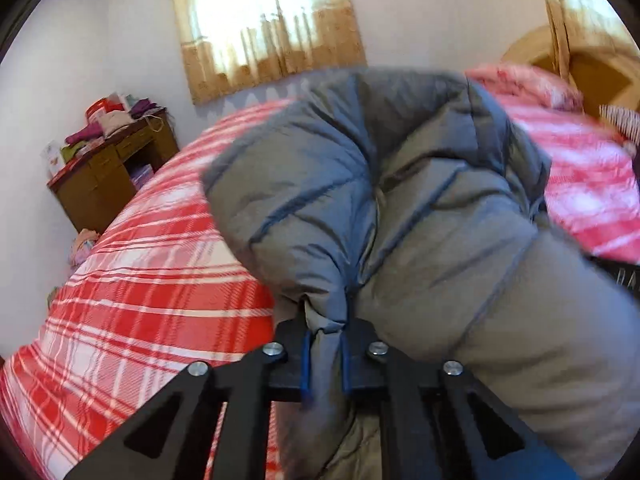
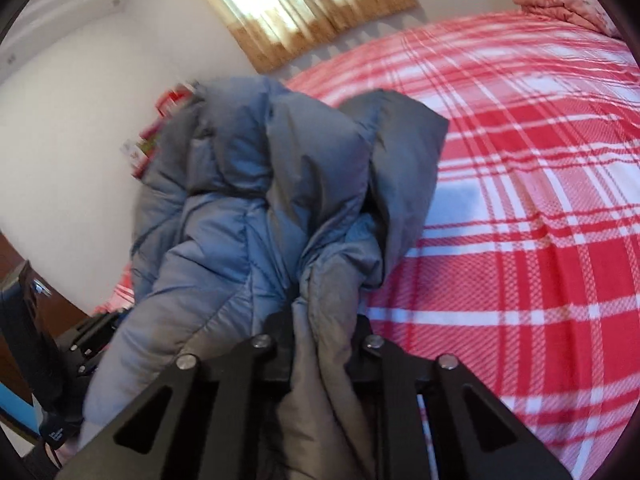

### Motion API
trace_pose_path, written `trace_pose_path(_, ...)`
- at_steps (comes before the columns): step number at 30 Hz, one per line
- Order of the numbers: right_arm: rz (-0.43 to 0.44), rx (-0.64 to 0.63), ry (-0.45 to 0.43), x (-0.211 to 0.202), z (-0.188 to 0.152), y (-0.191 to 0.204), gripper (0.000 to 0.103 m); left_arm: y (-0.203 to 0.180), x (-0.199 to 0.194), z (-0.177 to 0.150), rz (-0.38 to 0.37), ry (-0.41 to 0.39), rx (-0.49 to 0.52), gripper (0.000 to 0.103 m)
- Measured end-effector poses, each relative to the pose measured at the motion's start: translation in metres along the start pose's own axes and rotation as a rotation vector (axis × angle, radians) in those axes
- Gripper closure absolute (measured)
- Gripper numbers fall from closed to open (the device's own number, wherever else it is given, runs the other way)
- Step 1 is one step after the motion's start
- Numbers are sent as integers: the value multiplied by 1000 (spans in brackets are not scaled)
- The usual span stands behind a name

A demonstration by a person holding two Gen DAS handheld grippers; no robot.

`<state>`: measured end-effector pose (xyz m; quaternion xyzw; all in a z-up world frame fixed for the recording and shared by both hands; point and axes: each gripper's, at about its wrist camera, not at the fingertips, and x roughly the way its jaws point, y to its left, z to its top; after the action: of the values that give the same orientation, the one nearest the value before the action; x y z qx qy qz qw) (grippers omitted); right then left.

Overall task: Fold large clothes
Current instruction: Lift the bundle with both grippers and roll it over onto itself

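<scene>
A bulky grey quilted down jacket (image 1: pixel 400 200) hangs bunched above the bed with the red and white plaid cover (image 1: pixel 140 280). My left gripper (image 1: pixel 325 344) is shut on a pinch of the jacket's fabric, held between its blue pads. My right gripper (image 2: pixel 322 332) is shut on another fold of the same jacket (image 2: pixel 256 208), which fills the left and middle of the right wrist view. The plaid bed (image 2: pixel 520 200) lies below and to the right. The left gripper's black body (image 2: pixel 88 340) shows at the lower left of the right wrist view.
A wooden desk (image 1: pixel 108 176) piled with clothes and boxes stands by the wall left of the bed. A pink folded quilt (image 1: pixel 528 84) lies at the bed's far end, also seen in the right wrist view (image 2: pixel 568 0). A curtained window (image 1: pixel 264 28) is behind the bed.
</scene>
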<state>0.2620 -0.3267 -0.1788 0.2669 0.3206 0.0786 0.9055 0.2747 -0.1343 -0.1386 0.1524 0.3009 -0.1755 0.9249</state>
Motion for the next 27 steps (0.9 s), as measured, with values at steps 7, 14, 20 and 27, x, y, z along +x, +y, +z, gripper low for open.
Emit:
trace_pose_path(7, 116, -45, -56, -17, 7, 59, 87, 48, -73, 13, 85, -157, 19, 95)
trace_pose_path(14, 191, -123, -44, -3, 7, 118, 87, 102, -104, 2, 176, -193, 11, 95)
trace_pose_path(20, 226, -167, 8, 30, -1, 156, 87, 153, -111, -16, 219, -161, -47, 95)
trace_pose_path(27, 223, -221, 48, 58, -5, 185, 87, 192, -106, -38, 251, -135, -98, 95)
